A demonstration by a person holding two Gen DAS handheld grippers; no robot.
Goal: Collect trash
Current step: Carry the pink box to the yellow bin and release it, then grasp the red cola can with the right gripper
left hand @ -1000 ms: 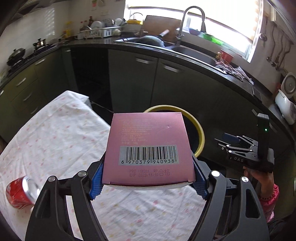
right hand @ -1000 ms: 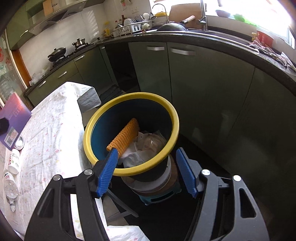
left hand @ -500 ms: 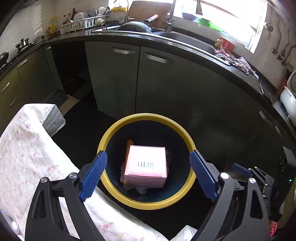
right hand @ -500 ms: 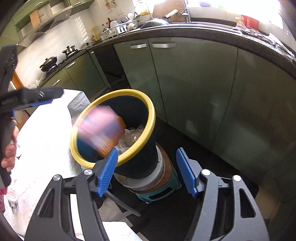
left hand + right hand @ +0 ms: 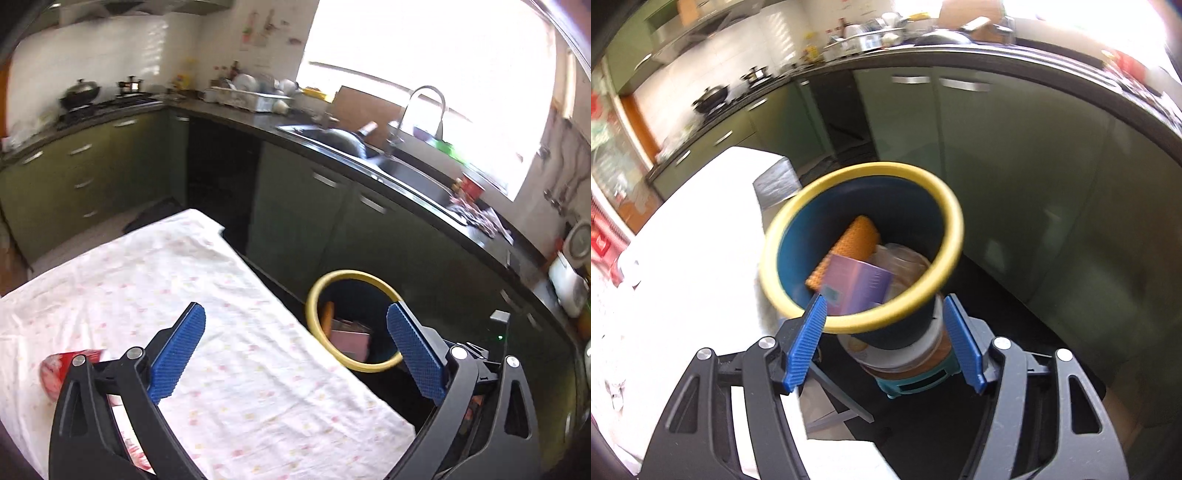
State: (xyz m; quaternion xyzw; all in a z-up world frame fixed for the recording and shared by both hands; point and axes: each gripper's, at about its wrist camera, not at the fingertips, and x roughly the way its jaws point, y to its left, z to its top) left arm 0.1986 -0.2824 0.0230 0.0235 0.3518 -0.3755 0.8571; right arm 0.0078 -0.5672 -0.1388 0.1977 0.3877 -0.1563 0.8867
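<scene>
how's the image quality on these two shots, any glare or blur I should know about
Left wrist view: the window is blown out white, and the red can is smeared by motion blur. Right wrist view: the tablecloth is overexposed to plain white, the bin rim is blurred; both bend straight edges, fisheye style.

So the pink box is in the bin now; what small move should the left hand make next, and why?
Probably swing the left gripper toward the red can lying on the tablecloth. Its jaws have just been opening and now stand wide with nothing between them, the pink box lies inside the bin, and the can is the nearest trash in view.
</scene>
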